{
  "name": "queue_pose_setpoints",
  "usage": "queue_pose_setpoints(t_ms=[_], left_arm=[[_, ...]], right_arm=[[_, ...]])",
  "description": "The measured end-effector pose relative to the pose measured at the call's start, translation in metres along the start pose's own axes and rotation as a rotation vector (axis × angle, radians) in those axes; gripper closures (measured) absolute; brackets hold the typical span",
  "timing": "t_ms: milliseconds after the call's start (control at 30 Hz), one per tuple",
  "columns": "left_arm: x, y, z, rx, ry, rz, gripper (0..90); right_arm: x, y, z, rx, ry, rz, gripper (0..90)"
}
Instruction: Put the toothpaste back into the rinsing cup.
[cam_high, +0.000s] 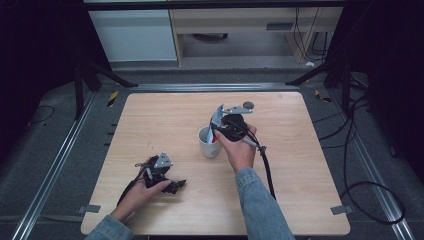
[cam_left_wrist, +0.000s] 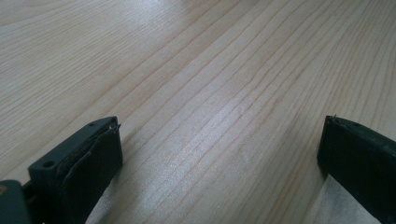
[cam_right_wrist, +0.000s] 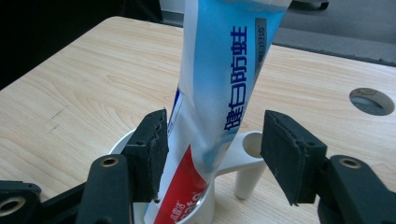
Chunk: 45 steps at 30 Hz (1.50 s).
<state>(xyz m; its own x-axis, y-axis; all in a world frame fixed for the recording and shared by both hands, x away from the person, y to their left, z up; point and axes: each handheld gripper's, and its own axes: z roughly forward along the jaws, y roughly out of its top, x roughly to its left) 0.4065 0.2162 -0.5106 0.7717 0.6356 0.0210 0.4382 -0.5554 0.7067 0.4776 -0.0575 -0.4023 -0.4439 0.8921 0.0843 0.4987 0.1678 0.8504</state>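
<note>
**Toothpaste tube standing in the mug**

My right claw (cam_right_wrist: 212, 156) straddles the toothpaste tube (cam_right_wrist: 219, 88), jaws apart, pads off it. The tube stands nearly upright in the white mug (cam_high: 208, 143). My left claw (cam_left_wrist: 219, 154) rests open on the worktop (cam_high: 165, 120), well apart.

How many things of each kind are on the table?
Toothpaste tube: 1
White mug: 1
Claw: 2, the left claw and the right claw
Total: 4
</note>
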Motion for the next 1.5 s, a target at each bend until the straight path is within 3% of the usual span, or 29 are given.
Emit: queue_pose_setpoints(t_ms=[367,633,800,1133,1500], left_arm=[[0.0,0.0,0.0,-0.001,0.0,-0.001,0.0],[0.0,0.0,0.0,-0.004,-0.001,-0.003,0.0],[0.0,0.0,0.0,-0.004,-0.002,-0.003,0.0],[0.0,0.0,0.0,-0.004,0.0,0.001,0.0],[0.0,0.0,0.001,-0.004,-0.001,0.0,0.0]], right_arm=[[0.001,0.003,-0.006,0.016,-0.045,-0.067,33.0],[0.002,0.006,-0.01,0.05,-0.09,-0.124,17.7],[0.0,0.008,-0.015,0.075,-0.091,-0.137,11.0],[-0.003,0.011,-0.027,0.07,-0.069,-0.169,7.7],[-0.012,0.013,-0.042,0.06,-0.091,-0.19,7.8]])
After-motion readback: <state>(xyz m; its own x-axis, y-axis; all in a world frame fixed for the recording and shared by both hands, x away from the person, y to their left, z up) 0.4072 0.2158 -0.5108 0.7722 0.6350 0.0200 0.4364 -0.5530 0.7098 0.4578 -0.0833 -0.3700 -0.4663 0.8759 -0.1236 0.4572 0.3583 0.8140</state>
